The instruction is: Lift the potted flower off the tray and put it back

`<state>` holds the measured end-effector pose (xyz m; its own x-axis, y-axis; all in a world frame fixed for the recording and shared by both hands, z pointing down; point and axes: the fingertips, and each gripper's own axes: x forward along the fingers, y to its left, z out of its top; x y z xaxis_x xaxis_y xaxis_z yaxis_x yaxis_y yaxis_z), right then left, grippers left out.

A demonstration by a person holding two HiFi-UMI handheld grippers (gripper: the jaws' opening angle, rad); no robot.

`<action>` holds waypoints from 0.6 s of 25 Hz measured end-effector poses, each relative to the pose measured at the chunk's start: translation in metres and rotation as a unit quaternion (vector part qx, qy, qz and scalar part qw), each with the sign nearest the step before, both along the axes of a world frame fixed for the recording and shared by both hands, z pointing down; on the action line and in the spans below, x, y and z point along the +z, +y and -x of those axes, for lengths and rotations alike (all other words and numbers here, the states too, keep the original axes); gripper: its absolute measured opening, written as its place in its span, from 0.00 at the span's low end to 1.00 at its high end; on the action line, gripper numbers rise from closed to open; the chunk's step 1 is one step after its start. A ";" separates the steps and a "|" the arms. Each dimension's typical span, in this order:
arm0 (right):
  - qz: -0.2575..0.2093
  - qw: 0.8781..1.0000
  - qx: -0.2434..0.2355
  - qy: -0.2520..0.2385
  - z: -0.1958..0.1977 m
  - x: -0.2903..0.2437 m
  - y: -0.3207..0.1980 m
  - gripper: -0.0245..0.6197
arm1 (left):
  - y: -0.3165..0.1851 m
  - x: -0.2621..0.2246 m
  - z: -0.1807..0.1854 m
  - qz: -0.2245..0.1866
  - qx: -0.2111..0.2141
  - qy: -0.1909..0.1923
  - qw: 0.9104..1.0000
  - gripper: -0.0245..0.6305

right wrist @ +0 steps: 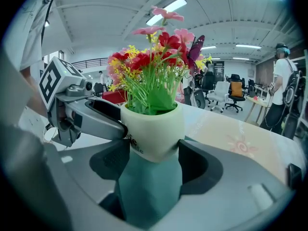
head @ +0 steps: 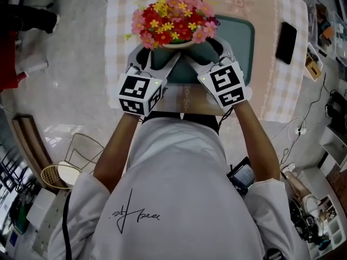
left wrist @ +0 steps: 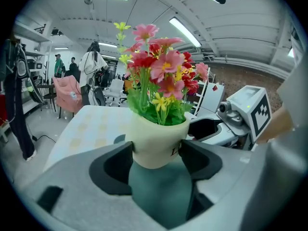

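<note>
1. Worktop (head: 122, 15): covered by a pale checked cloth, lying beneath and beyond both tongs.
2. Tray (head: 238, 37): teal with rounded corners, directly under the tongs and reaching past the right pair.
3. Potted flower (head: 173, 20): a dense bunch of red, pink and yellow blossoms in a cream pot (left wrist: 156, 138), over the near left part of the tray and between the two tongs. Whether its base clears the tray cannot be told.
   Handling, as judged: the pot is stiff, smooth and probably slippery. Its wall widens upward, so a hold low under the flare should keep it from sliding down. The load seems light but top-heavy. The blossoms and stems are soft, so they are no place to grip.
4. Left tongs (left wrist: 156, 155): closed on the pot's lower wall from the left side.
5. Right tongs (right wrist: 151, 150): likewise clamped on the pot, from the opposite side.
6. Phone (head: 286, 42): dark, lying flat and well off to the right of the right tongs.
</note>
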<state>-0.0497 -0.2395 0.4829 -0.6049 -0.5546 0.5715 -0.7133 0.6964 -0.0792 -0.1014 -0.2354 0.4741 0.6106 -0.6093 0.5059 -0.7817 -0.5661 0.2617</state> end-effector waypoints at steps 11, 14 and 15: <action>-0.018 1.000 0.003 0.007 -0.005 -0.022 0.011 0.54 | 0.011 -0.019 -0.004 -0.011 0.008 0.006 1.000 0.52; -0.020 1.000 0.006 0.006 -0.007 -0.026 0.013 0.53 | 0.013 -0.023 -0.006 -0.013 0.011 0.004 1.000 0.52; -0.021 1.000 0.006 0.005 -0.008 -0.028 0.013 0.53 | 0.013 -0.025 -0.007 -0.015 0.012 0.003 1.000 0.52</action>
